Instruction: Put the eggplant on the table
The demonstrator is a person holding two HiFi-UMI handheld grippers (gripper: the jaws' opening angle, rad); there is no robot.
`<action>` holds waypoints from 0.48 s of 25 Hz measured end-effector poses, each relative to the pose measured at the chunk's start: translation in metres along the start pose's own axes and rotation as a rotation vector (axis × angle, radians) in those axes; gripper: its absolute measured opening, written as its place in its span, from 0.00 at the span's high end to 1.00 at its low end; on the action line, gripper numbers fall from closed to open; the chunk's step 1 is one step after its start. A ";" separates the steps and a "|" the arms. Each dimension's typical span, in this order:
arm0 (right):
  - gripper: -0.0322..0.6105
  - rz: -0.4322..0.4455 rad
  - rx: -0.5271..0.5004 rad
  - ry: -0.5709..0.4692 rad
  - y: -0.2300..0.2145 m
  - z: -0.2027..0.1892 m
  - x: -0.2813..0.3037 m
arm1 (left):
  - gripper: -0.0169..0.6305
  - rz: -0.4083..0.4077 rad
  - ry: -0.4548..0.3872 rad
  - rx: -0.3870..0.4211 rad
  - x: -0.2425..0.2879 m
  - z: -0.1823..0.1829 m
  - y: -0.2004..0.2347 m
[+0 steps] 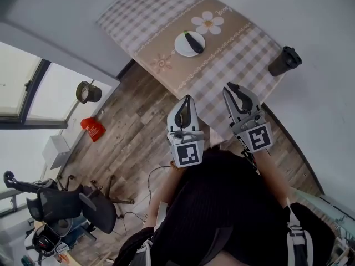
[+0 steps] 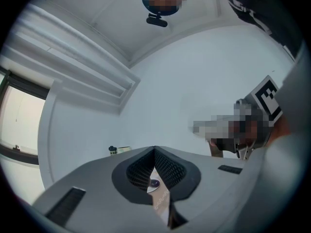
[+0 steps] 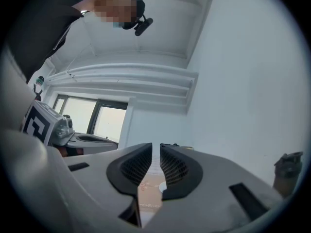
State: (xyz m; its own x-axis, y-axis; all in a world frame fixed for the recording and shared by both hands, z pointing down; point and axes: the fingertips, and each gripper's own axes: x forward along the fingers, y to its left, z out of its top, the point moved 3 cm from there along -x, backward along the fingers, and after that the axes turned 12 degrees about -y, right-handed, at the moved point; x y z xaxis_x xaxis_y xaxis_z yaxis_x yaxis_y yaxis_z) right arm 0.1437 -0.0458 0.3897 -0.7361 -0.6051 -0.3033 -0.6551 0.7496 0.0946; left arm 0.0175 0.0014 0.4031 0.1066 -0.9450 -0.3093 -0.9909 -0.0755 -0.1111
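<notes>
Eggplant waits on its plate
Left gripper pressed together, right gripper barely apart and empty; if not opened, they may knock it off.

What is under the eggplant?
The eggplant lies on a white plate, and the plate sits on the checked table. The bit of plate right beneath the eggplant is covered, so it can't be seen.
</notes>
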 end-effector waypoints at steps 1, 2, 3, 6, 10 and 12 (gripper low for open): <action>0.86 -0.008 0.006 -0.002 0.005 -0.001 -0.003 | 0.97 0.005 0.004 -0.007 -0.004 -0.001 0.000; 0.86 -0.013 0.011 -0.003 0.011 -0.003 -0.005 | 0.97 0.005 0.008 -0.008 -0.009 -0.003 0.002; 0.87 -0.018 0.014 -0.004 0.018 -0.004 -0.007 | 0.97 -0.004 0.014 0.004 -0.014 -0.004 0.004; 0.94 -0.030 0.011 -0.003 0.031 -0.007 -0.010 | 0.97 -0.029 0.026 0.034 -0.022 -0.005 0.007; 0.94 -0.032 0.001 0.012 0.017 -0.008 -0.007 | 0.97 -0.005 0.018 -0.002 -0.007 -0.007 -0.002; 0.94 -0.032 -0.009 0.021 0.006 -0.009 -0.006 | 0.97 -0.016 0.024 0.015 0.003 -0.008 -0.011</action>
State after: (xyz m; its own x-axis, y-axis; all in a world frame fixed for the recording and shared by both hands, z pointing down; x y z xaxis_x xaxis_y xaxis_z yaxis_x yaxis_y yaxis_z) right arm 0.1426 -0.0404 0.4000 -0.7179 -0.6346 -0.2862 -0.6801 0.7271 0.0938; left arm 0.0279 -0.0033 0.4108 0.1199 -0.9512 -0.2843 -0.9878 -0.0855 -0.1303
